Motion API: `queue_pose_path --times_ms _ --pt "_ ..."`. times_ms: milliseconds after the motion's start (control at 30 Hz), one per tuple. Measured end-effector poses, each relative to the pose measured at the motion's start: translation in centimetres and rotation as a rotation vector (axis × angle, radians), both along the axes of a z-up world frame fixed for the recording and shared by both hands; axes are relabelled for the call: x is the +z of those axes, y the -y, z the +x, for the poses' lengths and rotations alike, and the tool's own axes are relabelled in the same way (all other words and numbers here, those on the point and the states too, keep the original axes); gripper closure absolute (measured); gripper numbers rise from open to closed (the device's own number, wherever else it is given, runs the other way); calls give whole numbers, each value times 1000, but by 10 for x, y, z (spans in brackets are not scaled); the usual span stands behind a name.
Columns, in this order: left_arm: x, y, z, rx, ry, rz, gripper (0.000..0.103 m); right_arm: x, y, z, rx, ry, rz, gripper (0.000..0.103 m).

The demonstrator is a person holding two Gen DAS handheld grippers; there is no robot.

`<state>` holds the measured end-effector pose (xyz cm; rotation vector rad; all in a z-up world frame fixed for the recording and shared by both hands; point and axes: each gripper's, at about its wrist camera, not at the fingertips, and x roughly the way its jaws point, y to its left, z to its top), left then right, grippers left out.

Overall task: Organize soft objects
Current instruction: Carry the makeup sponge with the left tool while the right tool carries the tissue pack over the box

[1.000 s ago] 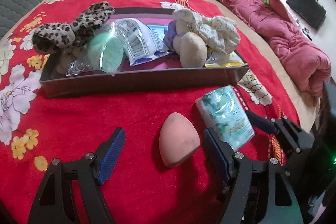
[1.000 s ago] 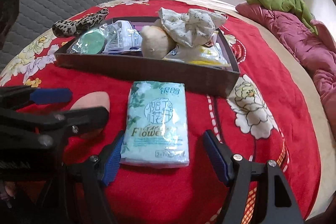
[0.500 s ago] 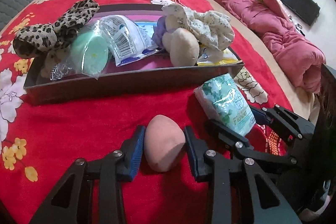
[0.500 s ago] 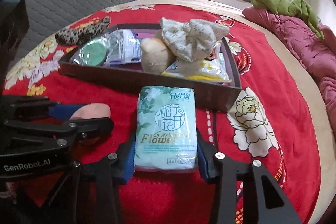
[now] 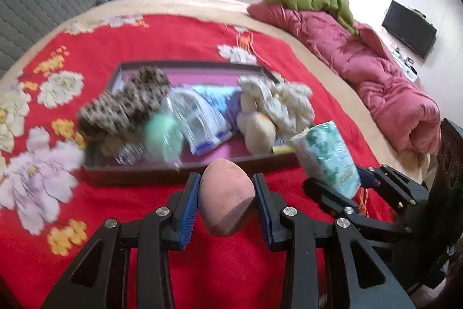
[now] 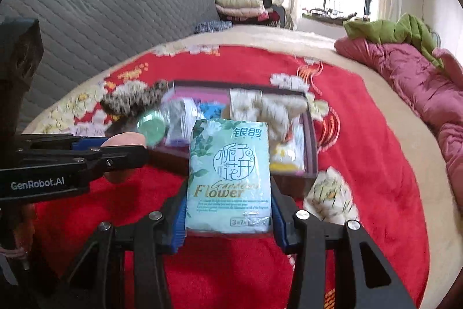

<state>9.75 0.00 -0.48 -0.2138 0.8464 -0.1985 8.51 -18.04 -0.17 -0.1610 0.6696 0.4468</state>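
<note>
Red floral bedspread (image 5: 121,45) stretches under both my tools, with the dark tray (image 5: 185,173) of soft things lying ahead of me toward the middle of the bed. I judge I am in the carry step: both items are picked up and need moving over the tray's near wall. My left gripper (image 5: 226,193) is closed narrow on the pink sponge (image 5: 226,197), the blue pads pressing its two sides, clear of the cloth. My right gripper (image 6: 228,210) clamps the tissue pack (image 6: 230,175) by its lower edges. Next I should bring each over a bare patch near the tray's front edge, then open.
</note>
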Motion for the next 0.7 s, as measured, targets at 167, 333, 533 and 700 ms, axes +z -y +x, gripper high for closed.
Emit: queue_pose_path --times_ms 167,333,533,700 --pt "15 -9 7 25 53 31 65 17 2 9 1 52 24 56" --pt "19 -13 16 39 73 55 65 25 5 23 -11 66 49 56" --pt "19 -12 30 49 76 68 65 31 8 38 -19 88 59 56" --pt "15 -9 46 54 77 85 65 33 7 51 -21 98 66 56"
